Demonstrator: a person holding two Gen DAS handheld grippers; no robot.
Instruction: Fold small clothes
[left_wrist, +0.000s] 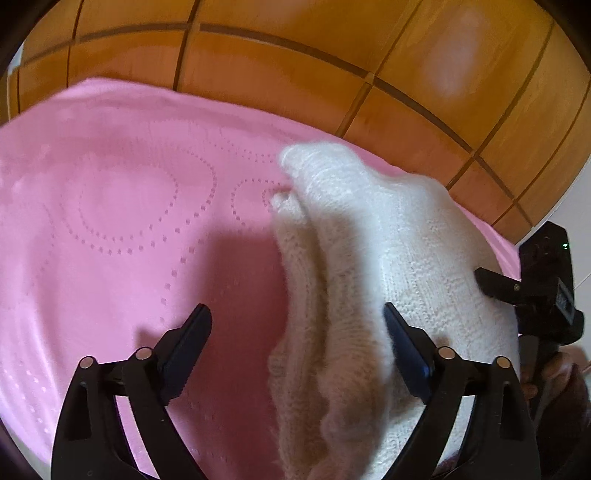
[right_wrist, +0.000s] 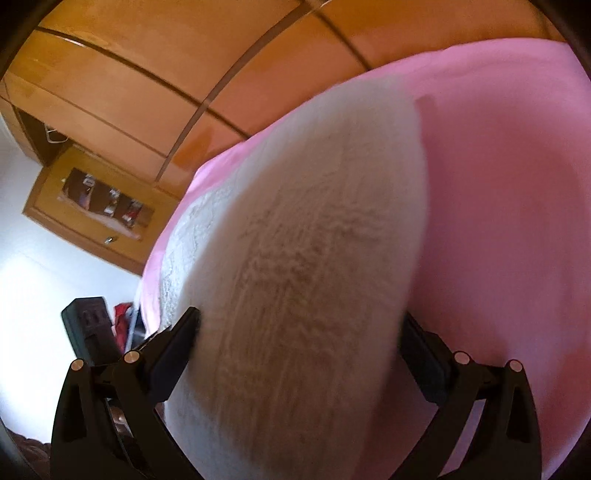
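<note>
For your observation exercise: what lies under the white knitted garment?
The white knitted garment lies on a pink bedspread with dotted circle patterns. The pink shows all around it; what sits directly beneath the knit is covered and cannot be seen.

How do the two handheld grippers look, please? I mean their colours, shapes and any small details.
Both the left gripper and the right gripper are matte black plastic, with angular linkage arms joined by round silver pins. Each finger ends in a flat, dark pad. In the left wrist view the right gripper's body shows a small green light. No cables or sleeves are visible.
</note>
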